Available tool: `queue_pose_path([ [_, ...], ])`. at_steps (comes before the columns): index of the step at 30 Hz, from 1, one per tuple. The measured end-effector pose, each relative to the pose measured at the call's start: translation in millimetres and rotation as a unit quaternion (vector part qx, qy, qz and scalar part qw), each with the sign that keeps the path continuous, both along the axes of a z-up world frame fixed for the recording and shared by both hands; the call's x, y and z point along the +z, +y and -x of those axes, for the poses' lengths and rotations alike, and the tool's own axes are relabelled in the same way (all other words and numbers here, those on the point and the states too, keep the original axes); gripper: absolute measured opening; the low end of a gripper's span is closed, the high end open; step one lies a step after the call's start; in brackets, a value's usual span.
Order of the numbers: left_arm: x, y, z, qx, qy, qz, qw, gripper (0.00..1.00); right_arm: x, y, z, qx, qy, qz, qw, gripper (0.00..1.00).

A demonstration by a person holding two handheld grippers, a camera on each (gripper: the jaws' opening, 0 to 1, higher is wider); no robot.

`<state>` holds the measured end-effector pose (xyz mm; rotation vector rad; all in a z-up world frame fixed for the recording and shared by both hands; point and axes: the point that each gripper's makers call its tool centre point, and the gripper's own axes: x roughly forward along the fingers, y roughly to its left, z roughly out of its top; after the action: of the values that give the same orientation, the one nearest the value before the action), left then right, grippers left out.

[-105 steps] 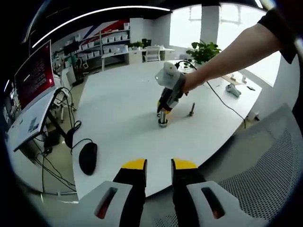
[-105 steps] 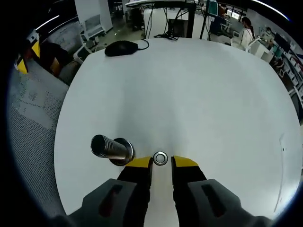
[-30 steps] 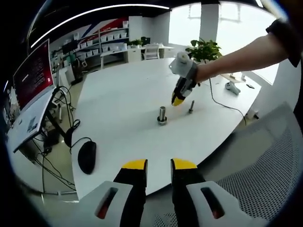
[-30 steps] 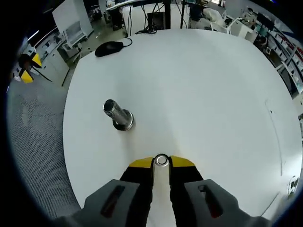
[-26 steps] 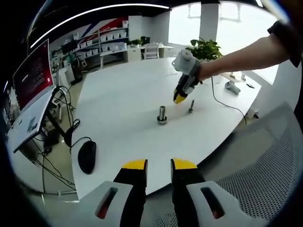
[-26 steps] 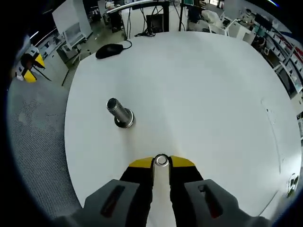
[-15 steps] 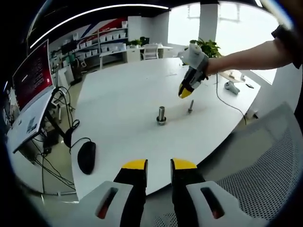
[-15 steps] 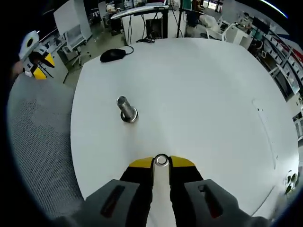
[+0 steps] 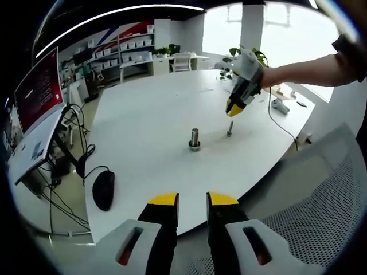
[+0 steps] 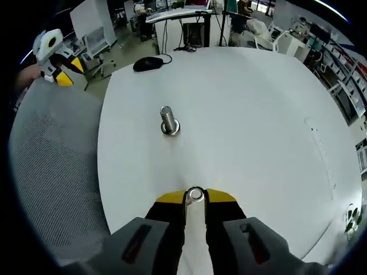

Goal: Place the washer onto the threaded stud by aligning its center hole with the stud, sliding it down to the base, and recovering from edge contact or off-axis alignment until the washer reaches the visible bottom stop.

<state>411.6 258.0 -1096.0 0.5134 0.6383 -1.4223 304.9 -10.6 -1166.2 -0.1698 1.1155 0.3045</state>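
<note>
A steel threaded stud (image 9: 194,139) (image 10: 169,121) stands upright on its flanged base on the white round table (image 9: 143,114) (image 10: 258,114). My right gripper (image 10: 195,196) is shut on a small steel washer (image 10: 195,195), held between the yellow tips well above the table and back from the stud. In the left gripper view the right gripper (image 9: 235,110) hangs in the air up and to the right of the stud, held by a person's arm. My left gripper (image 9: 192,200) stays off the table's near edge, its jaws slightly apart with nothing between them.
A second small bolt (image 9: 230,128) stands right of the stud. A black mouse (image 9: 103,190) (image 10: 148,63) lies near the table edge. A grey mesh chair (image 9: 321,189) (image 10: 46,160) sits beside the table. A black cable (image 9: 275,123) crosses the far right part.
The right gripper, still shut on the washer, has risen and drawn away from the stud, to the upper right in the left gripper view. The stud stays bare. The left gripper has not moved.
</note>
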Motion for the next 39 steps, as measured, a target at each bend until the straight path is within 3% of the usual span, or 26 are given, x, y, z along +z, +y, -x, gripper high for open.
queue_pose_path([
  [6, 0.7, 0, 0.7, 0.002, -0.002, -0.002, 1.0, 0.17, -5.1, 5, 6, 0.014, 0.008, 0.005, 0.9999, 0.13],
  [12, 0.1, 0, 1.4, -0.003, -0.002, -0.003, 1.0, 0.17, -12.5, -7, 5, 0.016, 0.014, 0.01, 0.9997, 0.13],
  [14, -0.5, 1, -0.3, -0.002, -0.002, -0.002, 1.0, 0.17, -9.2, 2, 7, 0.018, 0.016, 0.012, 0.9996, 0.13],
  [27, 1.6, -1, 4.1, -0.002, -0.002, -0.004, 1.0, 0.17, -20.8, 1, 4, 0.026, 0.028, 0.018, 0.9991, 0.13],
  [39, -2.6, 1, -0.1, 0.0, -0.002, -0.006, 1.0, 0.17, -49.1, 2, 4, 0.049, 0.055, 0.024, 0.997, 0.12],
])
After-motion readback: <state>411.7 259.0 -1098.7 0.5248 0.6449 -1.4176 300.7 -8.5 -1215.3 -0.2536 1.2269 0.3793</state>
